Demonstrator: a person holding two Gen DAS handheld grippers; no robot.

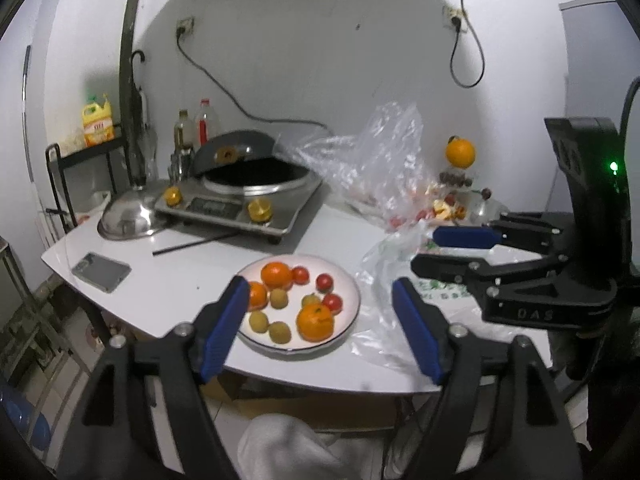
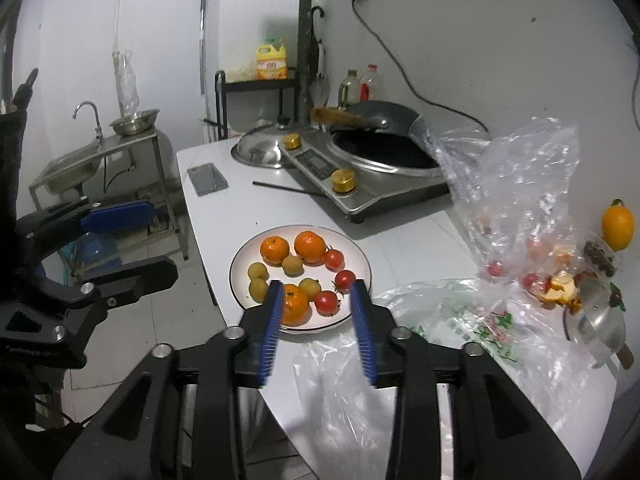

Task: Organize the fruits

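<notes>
White tabletop (image 2: 224, 216) carries my plate (image 2: 240, 280) of fruit near its front edge (oranges, tomatoes, small yellowish fruits). I see my left gripper (image 1: 320, 328) spread wide and empty above it, my right gripper (image 2: 318, 330) likewise open, holding nothing, plastic bags (image 2: 512, 200) beside.
</notes>
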